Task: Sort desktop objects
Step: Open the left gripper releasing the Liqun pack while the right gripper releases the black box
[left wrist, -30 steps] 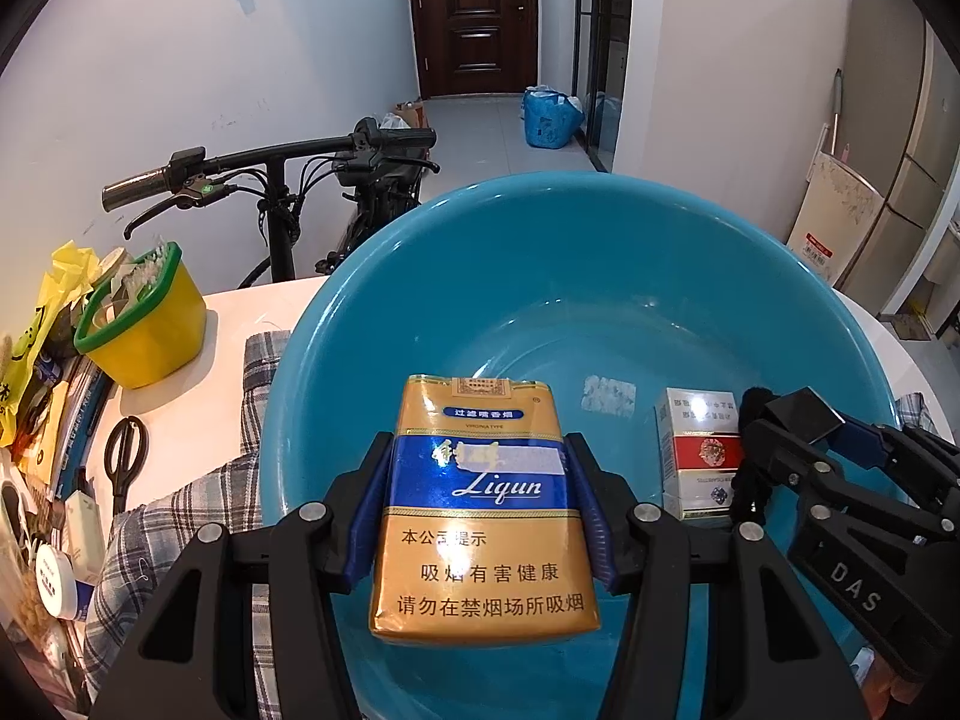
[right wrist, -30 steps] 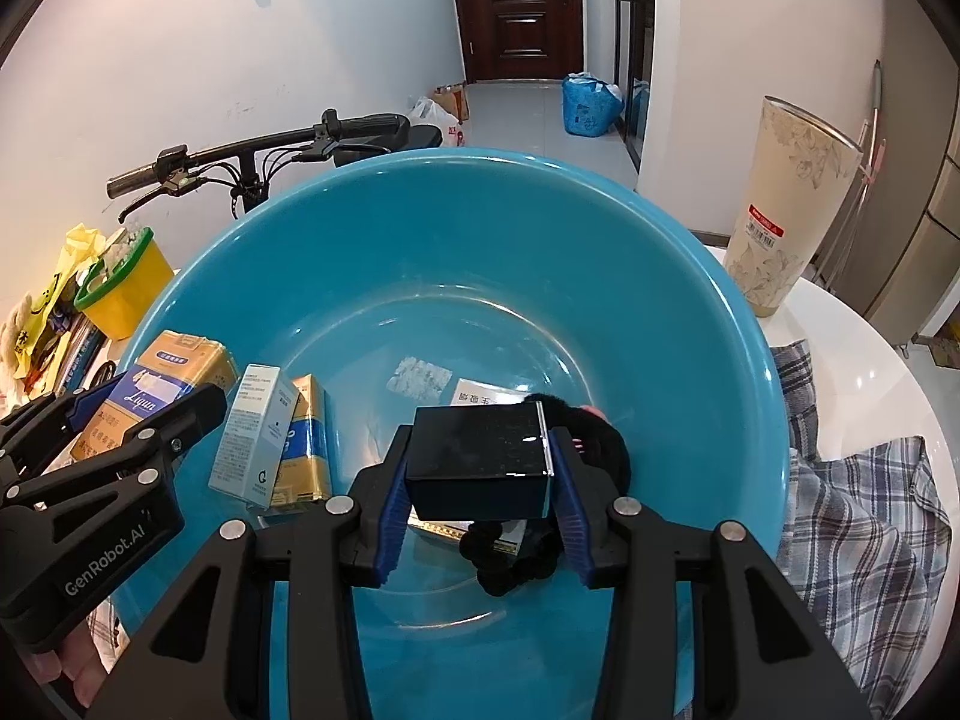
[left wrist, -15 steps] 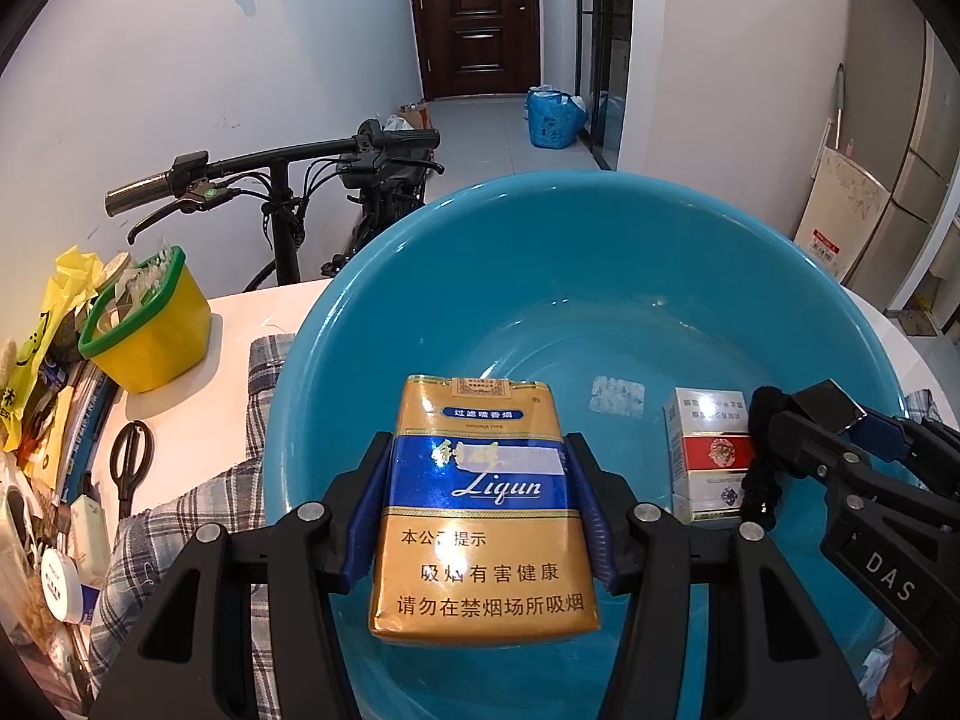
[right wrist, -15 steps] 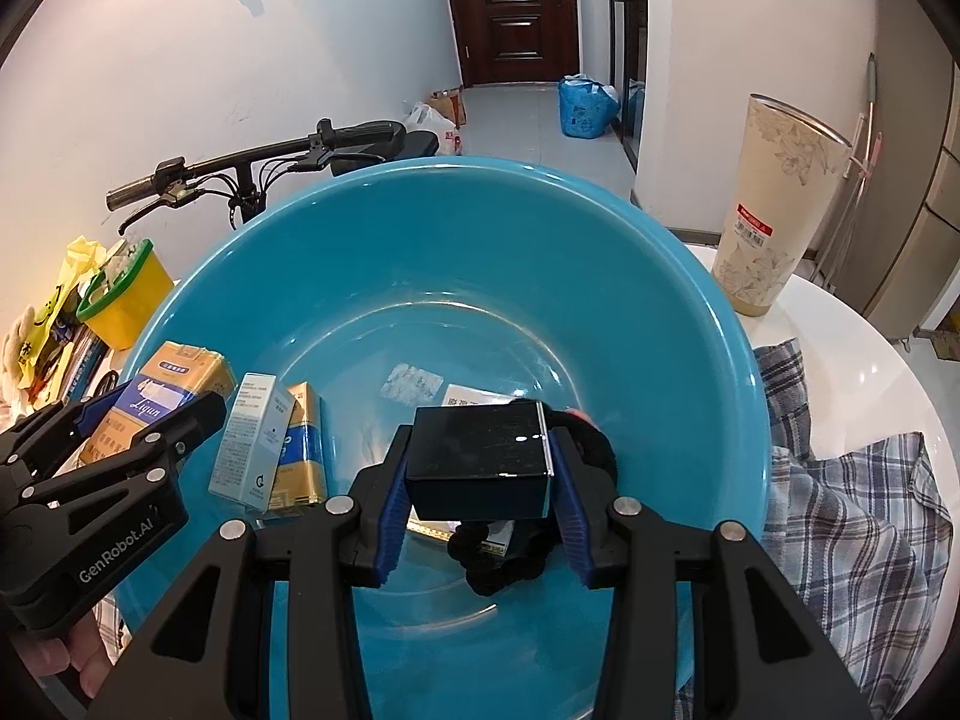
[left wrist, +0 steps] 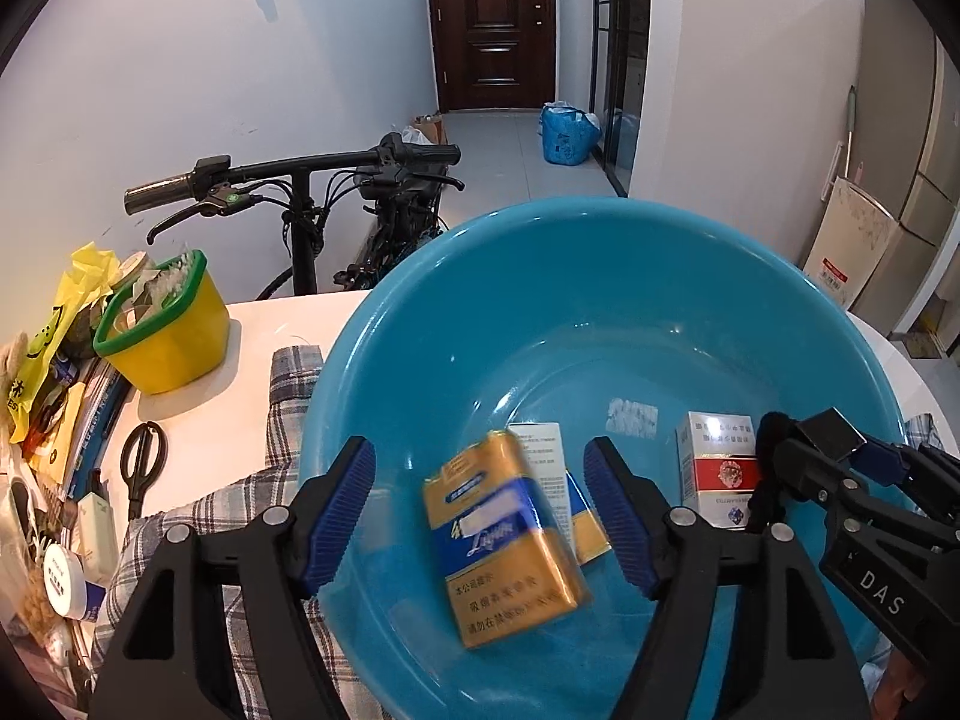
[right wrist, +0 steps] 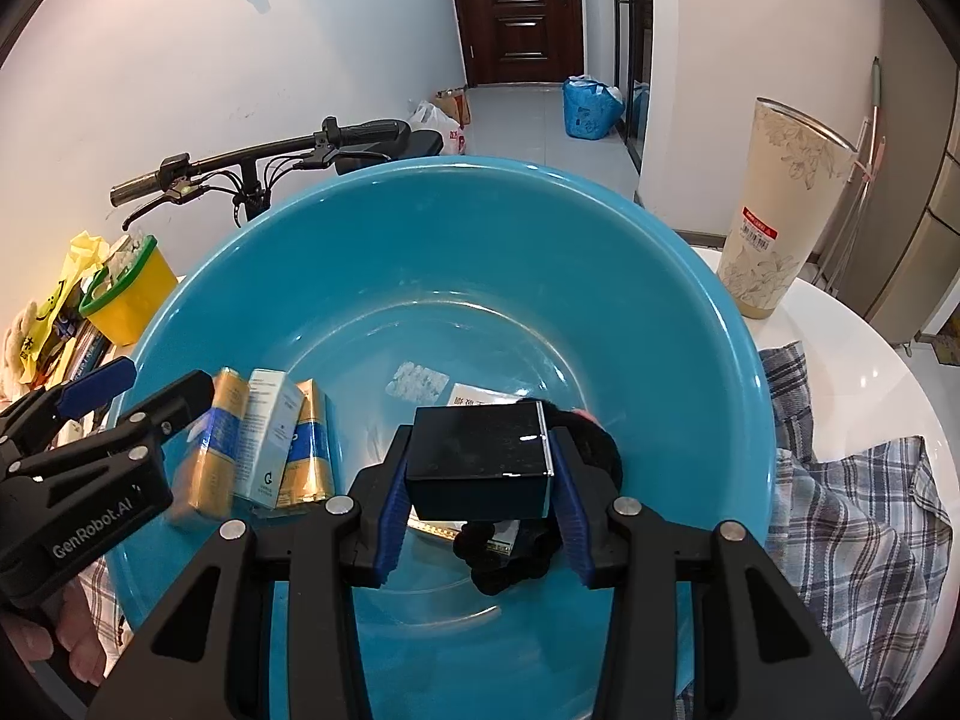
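A big blue basin (left wrist: 600, 276) sits on the white worktop (left wrist: 252, 330). Inside it, the left hand-held gripper (left wrist: 480, 516) has just been opening, its jaws apart, the blurred gold cigarette pack (left wrist: 504, 540) loose between them. The right hand-held gripper (right wrist: 480, 498) stays clamped on a black box (right wrist: 480, 456) above the basin floor

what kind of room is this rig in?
Most likely a home, an apartment living area: a wooden front door down a tiled hall, a bike parked by the white table, a fridge at right.
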Demonstrator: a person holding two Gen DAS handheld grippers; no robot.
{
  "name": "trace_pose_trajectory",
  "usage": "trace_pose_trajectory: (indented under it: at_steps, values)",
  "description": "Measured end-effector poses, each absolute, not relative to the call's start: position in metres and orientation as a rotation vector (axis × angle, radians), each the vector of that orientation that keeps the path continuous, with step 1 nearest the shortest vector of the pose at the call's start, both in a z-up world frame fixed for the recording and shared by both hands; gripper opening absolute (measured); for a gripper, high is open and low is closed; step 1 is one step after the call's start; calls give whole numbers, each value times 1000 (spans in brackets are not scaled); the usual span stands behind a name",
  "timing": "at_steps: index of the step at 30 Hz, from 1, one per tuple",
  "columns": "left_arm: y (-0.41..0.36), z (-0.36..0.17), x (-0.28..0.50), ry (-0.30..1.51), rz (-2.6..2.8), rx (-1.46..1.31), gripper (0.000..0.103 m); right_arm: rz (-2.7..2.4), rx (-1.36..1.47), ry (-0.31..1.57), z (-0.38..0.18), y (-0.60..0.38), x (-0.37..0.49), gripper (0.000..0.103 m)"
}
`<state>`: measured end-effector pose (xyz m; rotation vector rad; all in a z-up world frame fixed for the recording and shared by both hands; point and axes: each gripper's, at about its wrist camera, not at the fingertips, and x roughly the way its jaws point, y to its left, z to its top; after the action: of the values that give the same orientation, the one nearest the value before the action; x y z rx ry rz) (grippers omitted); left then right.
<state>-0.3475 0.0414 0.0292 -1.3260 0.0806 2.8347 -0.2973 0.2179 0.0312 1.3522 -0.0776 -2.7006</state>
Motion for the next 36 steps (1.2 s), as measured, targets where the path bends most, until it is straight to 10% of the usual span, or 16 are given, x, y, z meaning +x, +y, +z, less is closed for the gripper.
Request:
trace_pose_trajectory:
  at_steps: [36]
  values:
    - [37,50,-335,50,2895,-1130,74,-2779,1230,-81,51,220,-289,59]
